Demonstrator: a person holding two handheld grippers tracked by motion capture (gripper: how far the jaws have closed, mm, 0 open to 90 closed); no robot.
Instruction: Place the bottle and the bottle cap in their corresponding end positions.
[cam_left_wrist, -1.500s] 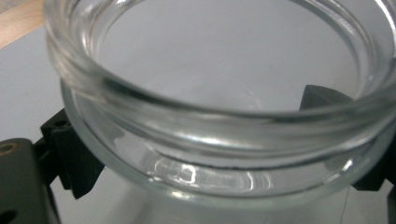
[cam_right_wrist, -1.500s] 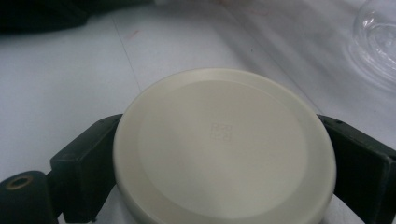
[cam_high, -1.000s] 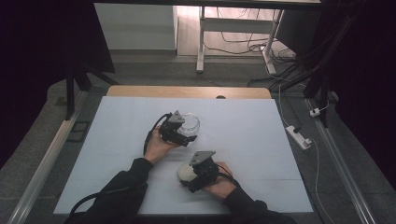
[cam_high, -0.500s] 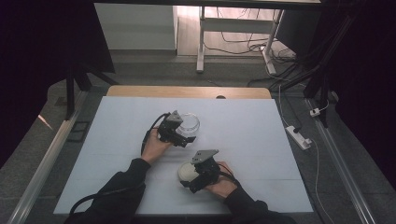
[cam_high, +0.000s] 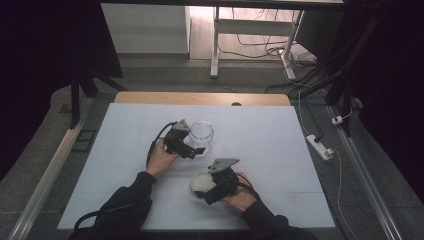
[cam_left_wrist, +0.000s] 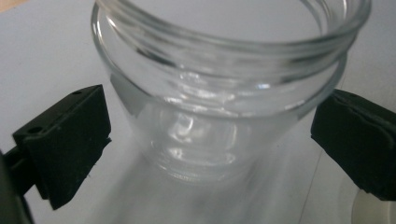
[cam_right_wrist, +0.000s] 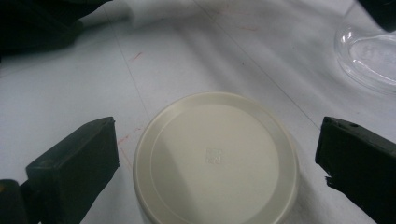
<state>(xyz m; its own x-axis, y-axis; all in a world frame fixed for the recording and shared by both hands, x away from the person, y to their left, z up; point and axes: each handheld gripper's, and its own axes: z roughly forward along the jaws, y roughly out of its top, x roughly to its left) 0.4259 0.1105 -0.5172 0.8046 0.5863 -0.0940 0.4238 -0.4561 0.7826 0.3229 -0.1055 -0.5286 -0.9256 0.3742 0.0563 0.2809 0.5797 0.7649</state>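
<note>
Change: left tongs (cam_high: 199, 151) edged closer to the jar (cam_high: 201, 134) over the last second, now bracketing it, not pinching.
Meaning: probably steadying before capping (a guess).
Right tongs (cam_high: 204, 191): spread around the lid (cam_high: 201, 182), near the tabletop's (cam_high: 280, 145) front edge.
Jar: clear glass, threaded rim, mid-tabletop.
Lid: cream plastic, round, smooth.

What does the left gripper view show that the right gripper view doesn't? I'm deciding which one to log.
Left gripper view: the glass jar's open threaded mouth and wall up close, between that gripper's spread jaws. Right gripper view: the cream lid lying flat on the table, between that gripper's spread jaws, with faint red marks beside it. Both: the jar, the lid and the white tabletop.
</note>
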